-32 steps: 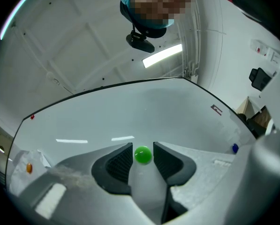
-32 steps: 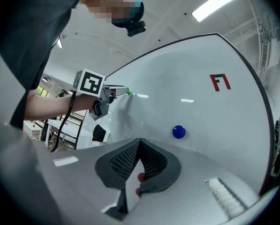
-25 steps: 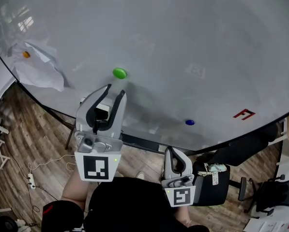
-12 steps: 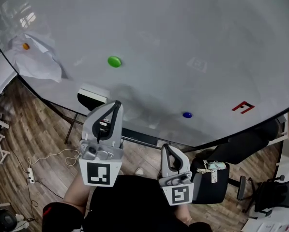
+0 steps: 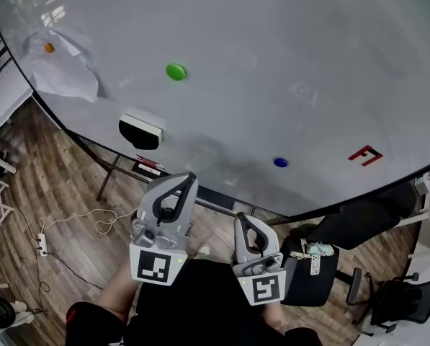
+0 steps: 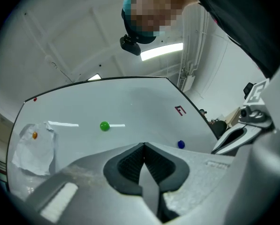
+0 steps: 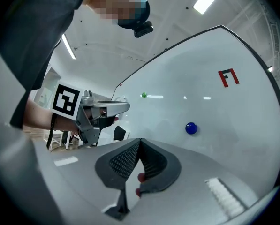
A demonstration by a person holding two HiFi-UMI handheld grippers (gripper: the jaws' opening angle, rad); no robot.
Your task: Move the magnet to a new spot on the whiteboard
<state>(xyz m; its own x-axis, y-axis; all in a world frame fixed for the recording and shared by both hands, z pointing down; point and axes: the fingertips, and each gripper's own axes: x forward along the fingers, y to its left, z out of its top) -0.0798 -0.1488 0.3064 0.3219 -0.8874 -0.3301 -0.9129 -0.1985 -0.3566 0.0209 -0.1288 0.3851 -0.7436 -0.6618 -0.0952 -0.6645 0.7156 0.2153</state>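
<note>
Head view is showing both grippers hanging back from the whiteboard (image 5: 287, 42), neither one touching it. Our left gripper (image 5: 189, 179) has just been closing its jaws, and they are now meeting pad to pad with nothing between them. Our right gripper (image 5: 240, 218) is likewise sitting pressed together and carrying nothing. The green magnet (image 5: 176, 71) is clinging to the board well beyond the left fingers, roughly straight ahead of them. The whiteboard eraser (image 5: 142, 130) is sitting nearer, ahead and to their left. A blue magnet (image 5: 280, 162) is sitting ahead of the right fingers, slightly to their right.

We are judging the risks this way. Reaching for the green magnet with the fingers closed like this, we are only going to shove it across the slick surface. Its low rounded dome is giving the pads little to bite, so it may be squirting free. Sweeping in low is risking a clip on the eraser. Taking the orange magnet (image 5: 49, 47), far left of the left fingers, would be freeing the crumpled paper (image 5: 60, 74) it is pinning.

We are reading only a red "F" (image 5: 364, 154), far right of the right fingers. The marker cubes (image 5: 155, 265) are carrying square patterns, no letters. The tag (image 5: 319, 264) on the black chair (image 5: 312, 285) is too small to read.
</note>
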